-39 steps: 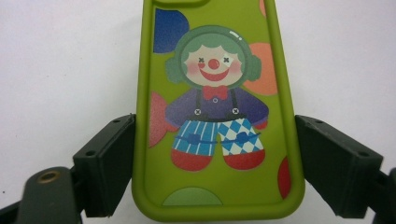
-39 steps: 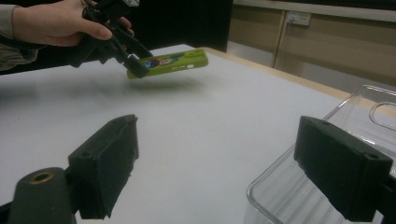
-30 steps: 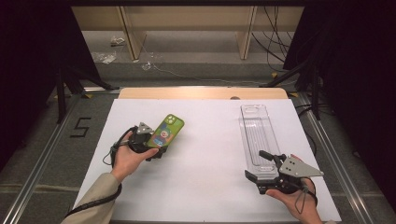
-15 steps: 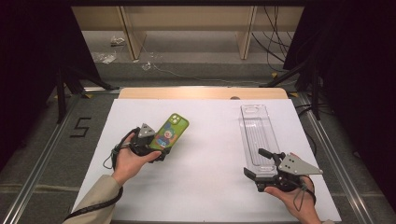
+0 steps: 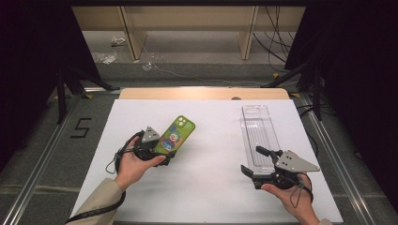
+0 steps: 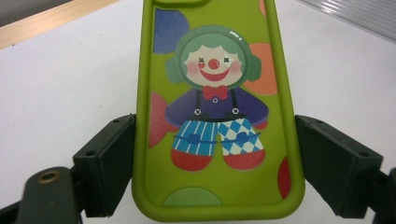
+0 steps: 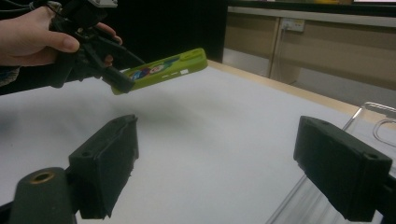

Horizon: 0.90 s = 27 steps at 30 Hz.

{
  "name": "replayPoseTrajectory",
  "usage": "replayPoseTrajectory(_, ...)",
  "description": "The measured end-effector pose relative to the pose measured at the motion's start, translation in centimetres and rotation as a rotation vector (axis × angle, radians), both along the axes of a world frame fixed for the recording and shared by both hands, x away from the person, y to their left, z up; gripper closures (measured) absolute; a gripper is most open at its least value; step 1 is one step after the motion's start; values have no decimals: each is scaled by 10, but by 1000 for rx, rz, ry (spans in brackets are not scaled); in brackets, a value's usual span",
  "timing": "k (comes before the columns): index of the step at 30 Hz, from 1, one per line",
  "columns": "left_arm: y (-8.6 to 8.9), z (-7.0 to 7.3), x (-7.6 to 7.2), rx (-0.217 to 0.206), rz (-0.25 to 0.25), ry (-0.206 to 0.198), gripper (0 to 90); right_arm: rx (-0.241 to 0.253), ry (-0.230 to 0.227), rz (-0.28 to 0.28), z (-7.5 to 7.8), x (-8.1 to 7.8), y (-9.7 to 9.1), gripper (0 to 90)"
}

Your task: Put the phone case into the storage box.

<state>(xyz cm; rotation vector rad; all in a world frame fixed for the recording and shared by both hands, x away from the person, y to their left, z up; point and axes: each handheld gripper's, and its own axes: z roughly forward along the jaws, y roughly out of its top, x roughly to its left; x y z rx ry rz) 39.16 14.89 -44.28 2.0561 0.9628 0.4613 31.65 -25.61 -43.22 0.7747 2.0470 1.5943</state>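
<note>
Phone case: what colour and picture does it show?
Lime green phone case with a clown; clearest in left gripper view.

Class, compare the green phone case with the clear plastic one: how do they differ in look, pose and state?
The green clown-print phone case is opaque and colourful; the clear plastic case is see-through and plain. The green case is raised off the white table, tilted, clamped at its sides by the left claw; the clear case lies flat, ungripped, near the open right claw. Both are long with rounded corners.

Black blocky jaws with small screw holes on both grippers, grey three-cornered plate (image 5: 294, 162) on top, black cable (image 5: 96, 212) trailing, beige sleeve (image 5: 97, 201) on left arm.
</note>
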Motion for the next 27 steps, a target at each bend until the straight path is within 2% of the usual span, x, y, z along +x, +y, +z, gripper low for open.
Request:
replayPoseTrajectory(14, -10, 1, -12, -13, -49, -6, 163, 3, -4, 9, 7, 6, 15, 154)
replayPoseTrajectory(27, -17, 2, -21, -18, -81, -13, 163, -2, 10, 19, 10, 14, 29, 157)
